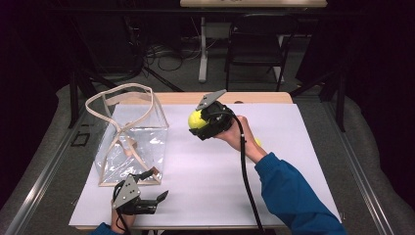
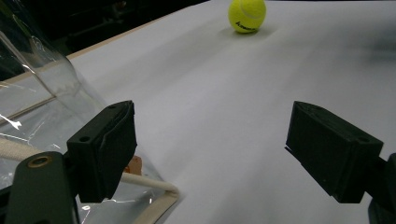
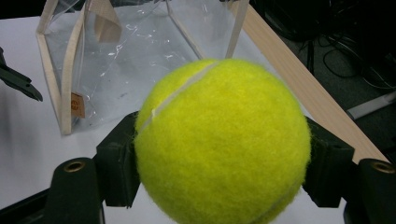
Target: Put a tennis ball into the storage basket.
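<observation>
The right gripper pinches a tennis ball between its jaws and holds it above the sheet, with the clear bag lying to its left, near, its open top framed by tan straps (the mouth looks slack, so the rim may catch the ball). The left gripper, jaws spread and empty, sits low just beside the bag's near corner, nearer to it than the right. A second ball rests on the sheet farther off, by the right hand
</observation>
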`<state>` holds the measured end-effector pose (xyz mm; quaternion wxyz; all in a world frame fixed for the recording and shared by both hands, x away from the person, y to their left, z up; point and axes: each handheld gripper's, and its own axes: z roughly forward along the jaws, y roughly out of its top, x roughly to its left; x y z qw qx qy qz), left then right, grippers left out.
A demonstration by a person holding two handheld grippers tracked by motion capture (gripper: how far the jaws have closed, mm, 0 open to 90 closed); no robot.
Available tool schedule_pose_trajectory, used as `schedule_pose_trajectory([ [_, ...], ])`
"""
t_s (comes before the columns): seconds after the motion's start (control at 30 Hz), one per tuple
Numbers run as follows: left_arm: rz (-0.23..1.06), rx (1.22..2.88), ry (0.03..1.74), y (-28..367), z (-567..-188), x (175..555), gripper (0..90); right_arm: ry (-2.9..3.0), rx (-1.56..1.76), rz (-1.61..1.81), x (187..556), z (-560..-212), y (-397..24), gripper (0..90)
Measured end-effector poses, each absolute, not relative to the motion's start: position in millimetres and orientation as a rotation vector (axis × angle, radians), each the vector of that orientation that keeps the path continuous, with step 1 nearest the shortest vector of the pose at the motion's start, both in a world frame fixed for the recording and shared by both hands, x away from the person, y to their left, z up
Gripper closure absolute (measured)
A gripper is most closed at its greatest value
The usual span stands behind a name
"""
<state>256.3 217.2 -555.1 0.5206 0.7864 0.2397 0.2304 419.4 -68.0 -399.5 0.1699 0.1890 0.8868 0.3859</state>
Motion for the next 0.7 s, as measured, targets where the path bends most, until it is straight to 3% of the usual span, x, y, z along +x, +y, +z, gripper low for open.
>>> schedule_pose_trajectory([
  [0.7,0.553,1.881,0.575,217.6,-555.0,256.2,16.0,2.531,0.512,1.088,431.6,-383.2,-47.8,26.9],
])
